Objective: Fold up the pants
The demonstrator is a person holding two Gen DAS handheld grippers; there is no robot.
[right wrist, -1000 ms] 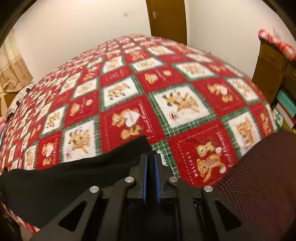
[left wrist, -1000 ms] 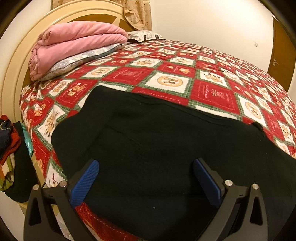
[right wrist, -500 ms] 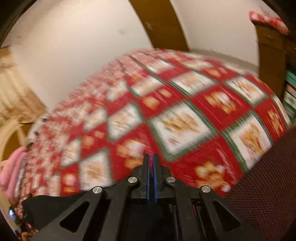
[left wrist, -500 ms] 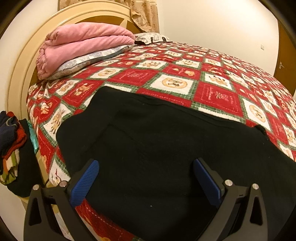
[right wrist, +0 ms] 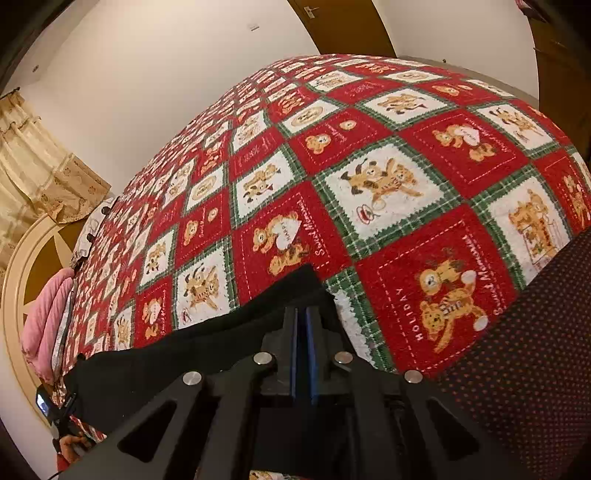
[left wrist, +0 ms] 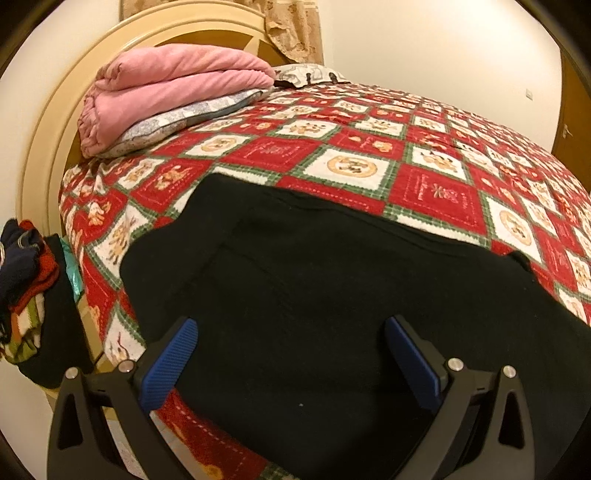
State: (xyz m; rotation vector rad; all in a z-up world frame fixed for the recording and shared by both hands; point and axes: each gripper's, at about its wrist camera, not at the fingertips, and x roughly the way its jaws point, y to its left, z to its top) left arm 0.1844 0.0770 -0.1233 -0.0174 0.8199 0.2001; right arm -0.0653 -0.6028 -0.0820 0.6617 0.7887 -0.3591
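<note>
Black pants (left wrist: 314,295) lie spread flat on the red patchwork quilt (left wrist: 424,192) near the bed's front edge. My left gripper (left wrist: 291,354) is open, its blue pads (left wrist: 170,362) wide apart, hovering just above the pants' near part. In the right wrist view my right gripper (right wrist: 303,321) is shut on the pants (right wrist: 207,343) at the leg end, with black cloth pinched between the pads. The cloth runs left from there along the quilt (right wrist: 388,177).
A folded pink blanket (left wrist: 170,92) and pillow (left wrist: 184,118) lie by the round headboard (left wrist: 48,122). A pile of clothes (left wrist: 26,280) sits left of the bed. A dark dotted cloth (right wrist: 535,332) lies at the right. A door (right wrist: 343,26) stands behind the bed.
The right gripper, still shut on the pants, swung and tilted, so the view rotated. The left gripper drew back slightly and stayed open.
</note>
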